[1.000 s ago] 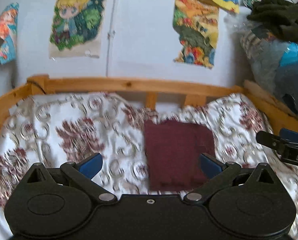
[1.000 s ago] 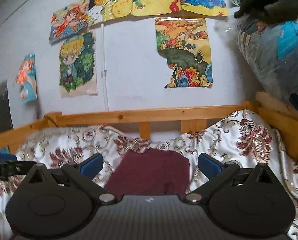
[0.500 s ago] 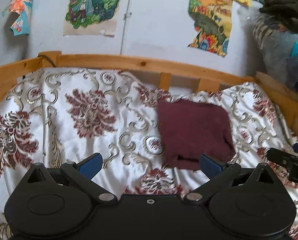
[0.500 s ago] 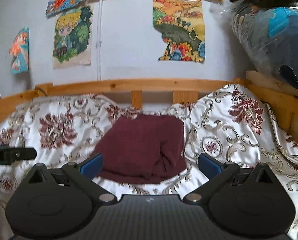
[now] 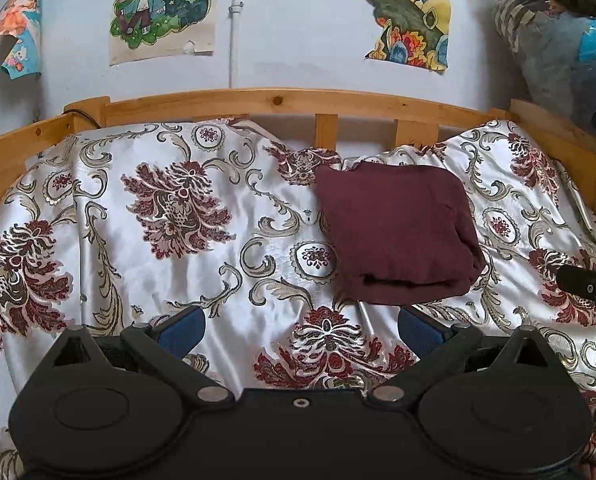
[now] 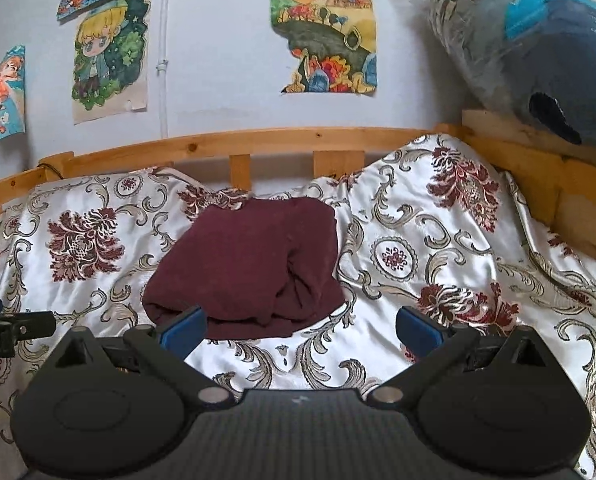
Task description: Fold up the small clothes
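A dark maroon garment [image 5: 398,232] lies folded into a compact rectangle on the floral bedspread [image 5: 178,216], near the headboard. It also shows in the right wrist view [image 6: 250,268]. My left gripper [image 5: 300,326] is open and empty, a little short of the garment's near edge and to its left. My right gripper [image 6: 300,326] is open and empty, its left fingertip [image 6: 184,326] at the garment's near edge. The right gripper's tip [image 5: 590,288] shows at the right edge of the left wrist view. The left gripper's tip [image 6: 14,328] shows at the left edge of the right wrist view.
A wooden bed rail [image 5: 282,100] runs along the back and sides [image 6: 538,168]. Paper drawings [image 5: 162,4] hang on the wall. A plastic-wrapped bundle of bedding [image 6: 538,52] with dark clothes on top sits at the right.
Both grippers have pulled back and tilted down from the folded garment, so more bedspread shows in front of it. The garment lies still.
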The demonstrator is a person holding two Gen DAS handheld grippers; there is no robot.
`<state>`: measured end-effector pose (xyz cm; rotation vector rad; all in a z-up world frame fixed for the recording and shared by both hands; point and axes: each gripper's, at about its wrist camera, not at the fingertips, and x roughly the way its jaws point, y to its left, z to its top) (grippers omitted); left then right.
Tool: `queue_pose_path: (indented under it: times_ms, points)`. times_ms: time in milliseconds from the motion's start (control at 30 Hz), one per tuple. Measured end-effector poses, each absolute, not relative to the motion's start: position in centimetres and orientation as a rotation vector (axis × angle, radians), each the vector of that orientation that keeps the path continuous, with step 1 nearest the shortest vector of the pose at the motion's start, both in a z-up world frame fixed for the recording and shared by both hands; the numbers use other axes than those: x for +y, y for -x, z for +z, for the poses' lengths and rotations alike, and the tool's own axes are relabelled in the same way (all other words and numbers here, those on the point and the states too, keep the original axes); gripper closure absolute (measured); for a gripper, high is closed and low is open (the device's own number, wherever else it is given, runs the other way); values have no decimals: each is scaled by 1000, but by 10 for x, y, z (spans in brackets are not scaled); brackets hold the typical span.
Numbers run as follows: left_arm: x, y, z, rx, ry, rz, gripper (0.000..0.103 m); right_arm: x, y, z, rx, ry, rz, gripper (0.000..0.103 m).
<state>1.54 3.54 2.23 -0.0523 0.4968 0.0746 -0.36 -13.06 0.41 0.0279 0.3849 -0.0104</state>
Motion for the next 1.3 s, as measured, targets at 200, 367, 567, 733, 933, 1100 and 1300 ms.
queue_pose_path:
  times_ms: [200,367,567,733,933,1100,1300]
  points:
    - [37,-18,21,509,61,89,1,-130,1,1,397,-30,3,0]
    - [35,-18,20,513,56,85,1,-129,2,2,393,-27,8,0]
    - [33,-18,20,511,45,79,1,-130,2,2,391,-33,6,0]
    - [33,-18,20,509,47,80,1,-130,3,3,391,-31,9,0]
    - [33,-18,20,507,42,75,1,-130,3,3,392,-33,8,0]
    - [32,-17,21,502,34,70,1,-130,2,2,393,-33,10,0]
    - [31,-16,21,502,34,71,1,-130,2,1,401,-41,11,0]
